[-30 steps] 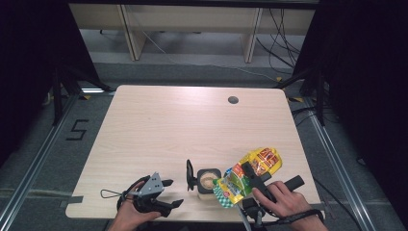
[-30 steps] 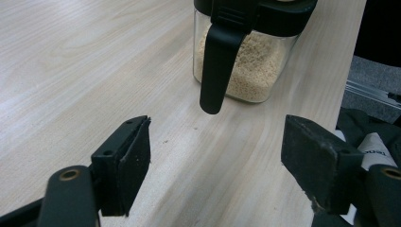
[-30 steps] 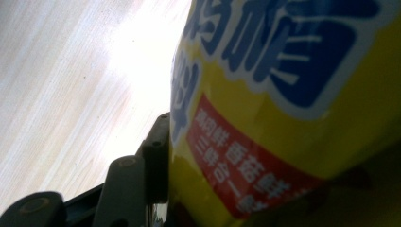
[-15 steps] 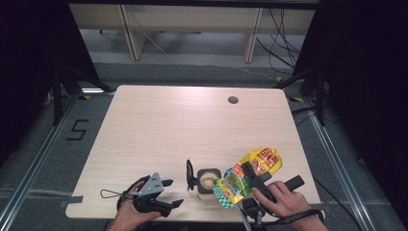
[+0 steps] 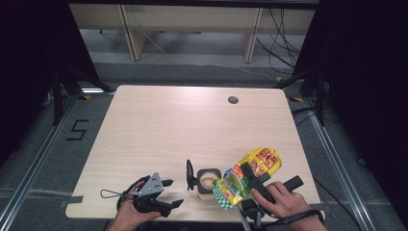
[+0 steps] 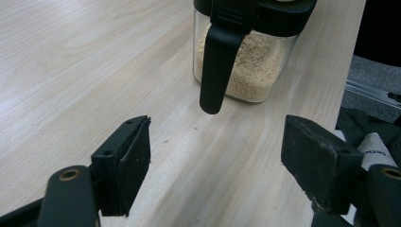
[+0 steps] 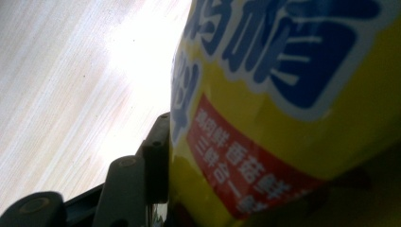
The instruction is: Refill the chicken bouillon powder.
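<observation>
We take the jar [image 5: 209, 180] as our landmark: a clear, square container half full of pale grains, standing upright on the wooden table [image 5: 192, 125] near its front edge, with its black lid [image 5: 190, 175] flipped open and standing up on the jar's left side.

Our right gripper [image 5: 244, 174] sits just to the right of the jar and pinches a yellow snack bag [image 5: 246, 177]. The bag lies slantwise between the jaws, its lower checkered end right beside the jar's rim and its upper end pointing away to the far right. In the right gripper view, the left jaw pad presses flat against the bag [image 7: 293, 109], whose yellow face with blue and red print looms close to the camera.

Our left gripper [image 5: 169, 192] rests to the left of the jar, a little nearer the front edge, apart from it. Its jaws stand spread wide with nothing between them; in the left gripper view they [image 6: 215, 161] frame bare wood, with the jar [image 6: 246, 66] and its hanging black latch [image 6: 218, 56] straight ahead.
</observation>
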### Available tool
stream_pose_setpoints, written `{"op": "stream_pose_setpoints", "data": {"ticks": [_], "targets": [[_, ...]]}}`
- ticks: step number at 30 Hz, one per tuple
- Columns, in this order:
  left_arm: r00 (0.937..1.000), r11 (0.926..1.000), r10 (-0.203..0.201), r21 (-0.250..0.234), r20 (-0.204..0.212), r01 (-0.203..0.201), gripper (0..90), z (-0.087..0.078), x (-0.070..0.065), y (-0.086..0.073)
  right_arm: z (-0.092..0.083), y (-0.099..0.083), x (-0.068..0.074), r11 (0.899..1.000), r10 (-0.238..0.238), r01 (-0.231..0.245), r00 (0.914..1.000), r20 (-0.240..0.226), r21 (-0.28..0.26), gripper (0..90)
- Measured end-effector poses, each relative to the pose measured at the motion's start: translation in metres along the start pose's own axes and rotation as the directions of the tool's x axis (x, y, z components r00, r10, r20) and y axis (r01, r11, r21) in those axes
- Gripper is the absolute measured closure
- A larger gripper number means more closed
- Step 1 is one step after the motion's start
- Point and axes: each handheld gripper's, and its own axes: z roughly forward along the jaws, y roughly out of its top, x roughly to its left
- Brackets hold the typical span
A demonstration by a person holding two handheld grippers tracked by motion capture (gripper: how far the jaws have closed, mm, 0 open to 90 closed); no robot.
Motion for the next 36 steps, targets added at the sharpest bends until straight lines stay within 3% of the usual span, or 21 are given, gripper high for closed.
{"op": "stream_pose_setpoints", "data": {"ticks": [5, 6, 9, 10, 12, 13, 14, 16, 36], "targets": [[1.0, 0.9999, 0.003, 0.015, 0.003, -0.003, 24.6, -0.0009, 0.0003, 0.0005, -0.0002, 0.0003, -0.0003, 1.0, -0.008, 0.008, 1.0, -0.003, 0.007, 50.3], [1.0, 0.9999, 0.002, 0.012, 0.003, -0.002, 24.6, -0.0008, 0.0001, 0.0004, -0.001, 0.0012, 0.001, 1.0, 0.019, -0.019, 0.9997, -0.013, 0.017, 50.4], [1.0, 1.0, 0.001, 0.0, 0.0, -0.001, 24.6, 0.0, 0.0, 0.0001, -0.0011, 0.0014, 0.0005, 1.0, 0.016, -0.016, 0.9998, -0.01, 0.013, 50.4], [1.0, 1.0, 0.0, 0.0, 0.0, 0.0, 24.6, 0.0, 0.0, 0.0, -0.0003, 0.0005, -0.0004, 1.0, -0.006, 0.006, 1.0, 0.0, 0.002, 50.4], [0.9999, 0.9999, 0.014, 0.002, 0.002, -0.014, 24.7, -0.0003, 0.0007, 0.0003, -0.0009, 0.0014, 0.0007, 1.0, 0.016, -0.016, 0.9998, -0.012, 0.015, 50.4], [1.0, 1.0, 0.0, 0.001, 0.001, 0.0, 24.7, -0.0001, 0.0, 0.0, -0.0009, 0.0012, 0.0011, 1.0, 0.017, -0.017, 0.9999, -0.003, 0.011, 50.4], [1.0, 1.0, 0.001, 0.002, 0.001, -0.001, 24.7, 0.0, 0.0001, 0.0, -0.0003, 0.0005, -0.0003, 1.0, -0.004, 0.004, 1.0, -0.002, 0.002, 50.4], [1.0, 0.9999, 0.004, 0.013, 0.004, -0.004, 24.6, -0.0008, 0.0002, 0.0004, -0.0007, 0.0013, 0.001, 1.0, 0.019, -0.019, 0.9998, -0.003, 0.011, 50.4], [1.0, 0.9999, 0.001, 0.012, 0.004, -0.001, 24.6, -0.0007, 0.0002, 0.0004, 0.0004, 0.0001, 0.002, 0.999, 0.034, -0.034, 0.9994, -0.003, 0.004, 50.4]]}}
